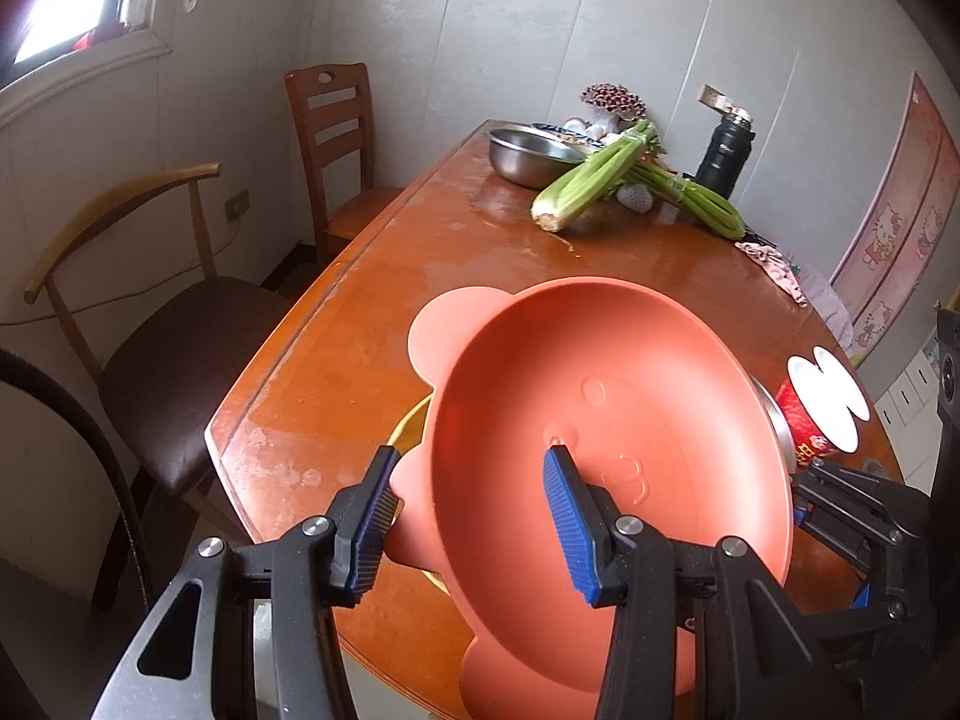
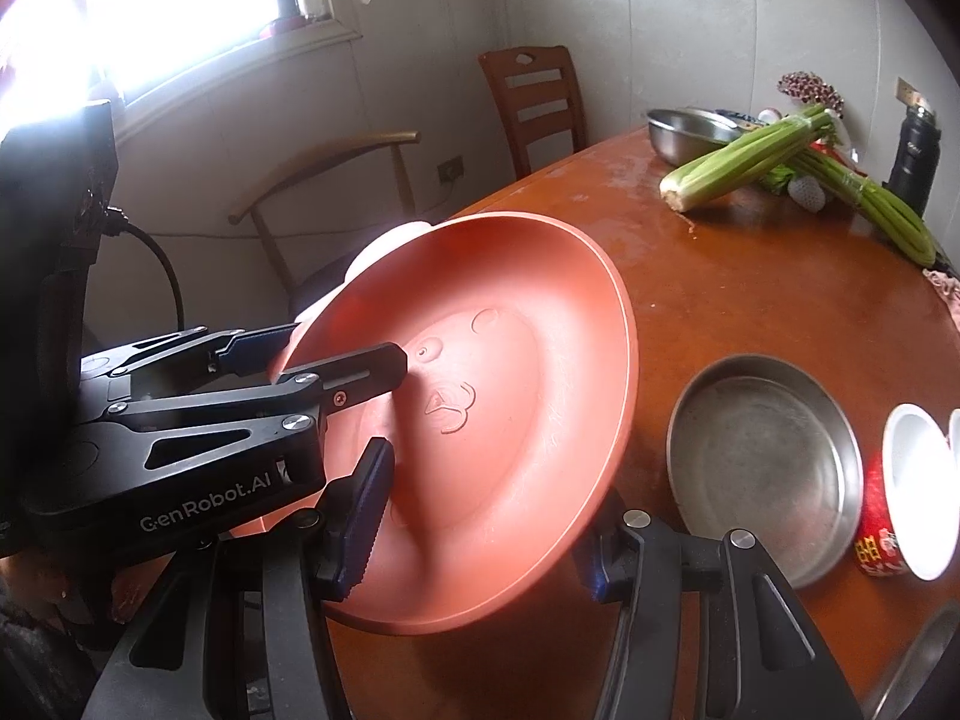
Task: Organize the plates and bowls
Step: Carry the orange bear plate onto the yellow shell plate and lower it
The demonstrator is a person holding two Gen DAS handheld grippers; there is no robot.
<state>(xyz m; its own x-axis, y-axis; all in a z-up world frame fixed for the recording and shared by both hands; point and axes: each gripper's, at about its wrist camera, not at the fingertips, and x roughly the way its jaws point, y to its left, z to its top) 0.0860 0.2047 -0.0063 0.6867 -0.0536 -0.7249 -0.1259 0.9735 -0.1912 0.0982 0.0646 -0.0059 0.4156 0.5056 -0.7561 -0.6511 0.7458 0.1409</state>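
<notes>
left gripper (image 1: 471, 516): clamped on plate rim at 6 o'clock, one pad inside, one outside.
right gripper (image 2: 480, 519): pinching the rim beside it, likely two-handed for stability.
plate (image 1: 600, 396): orange plastic, smooth, bear-eared, tilted above table (image 1: 360, 324).
pan (image 2: 762, 468): dull steel, round, 3 o'clock; plausible stacking spot.
celery (image 1: 591, 183): 12 o'clock, far end.

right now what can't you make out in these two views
- Yellow dish under the orange bear-shaped plastic plate: left wrist view, only a sliver shows.
- Right gripper: right wrist view, its far finger hidden behind that plate.
- Red printed cup: right wrist view, cut off by the edge.
</notes>
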